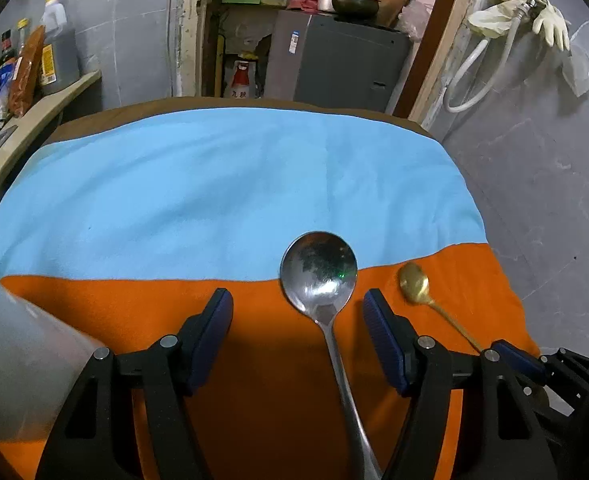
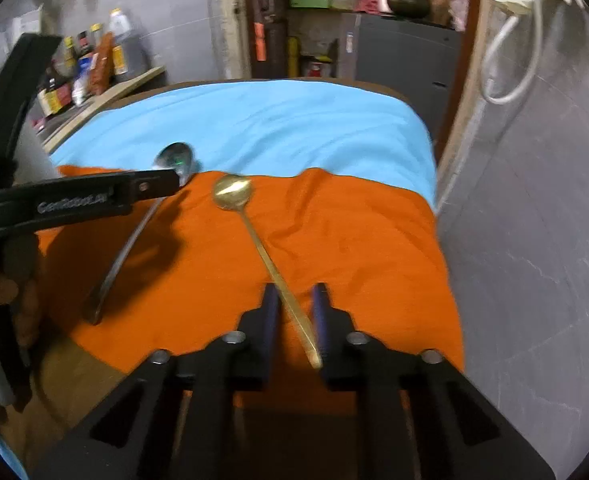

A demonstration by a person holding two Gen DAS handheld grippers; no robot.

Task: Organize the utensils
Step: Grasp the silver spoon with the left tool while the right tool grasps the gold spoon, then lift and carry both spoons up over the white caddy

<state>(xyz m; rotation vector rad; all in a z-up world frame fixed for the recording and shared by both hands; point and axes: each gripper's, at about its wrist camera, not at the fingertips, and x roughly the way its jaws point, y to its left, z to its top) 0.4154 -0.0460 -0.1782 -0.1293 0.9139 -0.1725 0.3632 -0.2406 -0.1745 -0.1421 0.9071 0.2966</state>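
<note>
My left hand-held gripper [image 1: 297, 312] stands open astride the steel spoon [image 1: 319, 270] at frame centre on the orange cloth [image 1: 266, 360], while my right hand-held gripper [image 2: 296, 300] straddles the gold spoon [image 2: 233, 192], grip uncertain.

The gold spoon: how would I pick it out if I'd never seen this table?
Find the table's orange cloth, which lies nearer than the blue cloth. Two spoons lie on it side by side. The gold spoon is the small, thin, brass-coloured one nearer the grey wall, its handle running between the right gripper's blue pads; its neighbour, the silver spoon, is far larger and shiny grey.
</note>
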